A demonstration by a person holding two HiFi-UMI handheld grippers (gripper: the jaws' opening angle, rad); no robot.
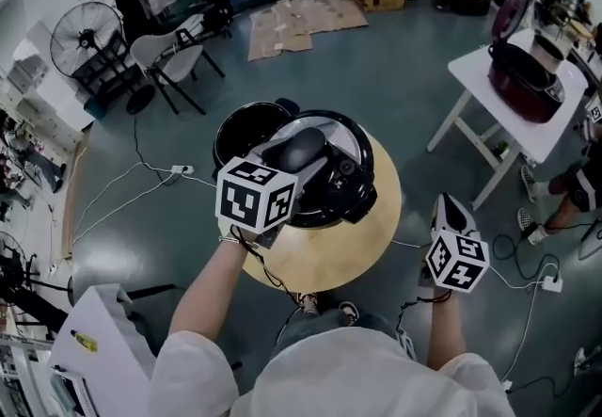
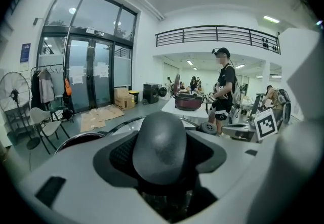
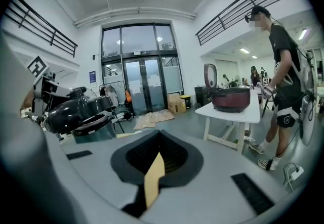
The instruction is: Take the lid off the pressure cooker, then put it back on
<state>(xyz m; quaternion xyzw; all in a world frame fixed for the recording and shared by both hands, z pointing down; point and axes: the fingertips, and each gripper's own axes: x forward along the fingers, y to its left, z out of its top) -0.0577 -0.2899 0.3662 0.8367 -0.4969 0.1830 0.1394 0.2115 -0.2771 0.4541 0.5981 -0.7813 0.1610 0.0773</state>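
The black pressure cooker pot (image 1: pixel 246 126) stands open on the round wooden table (image 1: pixel 381 217). Its dark lid (image 1: pixel 324 170) hangs just right of the pot, overlapping the rim. My left gripper (image 1: pixel 296 161) is shut on the lid's rounded handle (image 2: pixel 161 148), which fills the left gripper view; the pot's rim (image 2: pixel 76 139) shows at lower left. My right gripper (image 1: pixel 450 210) is off the table's right edge, away from the cooker, jaws together and holding nothing. In the right gripper view, lid (image 3: pixel 66 109) and pot (image 3: pixel 93 128) sit at the left, my right gripper (image 3: pixel 154 170) below.
A white table (image 1: pixel 489 62) with a dark red cooker (image 1: pixel 522 81) stands at the right, a person's legs (image 1: pixel 555 194) beside it. Cables and a power strip (image 1: pixel 179 169) lie on the floor left of the round table. A chair (image 1: pixel 165 53) and fan (image 1: pixel 83 39) stand farther back.
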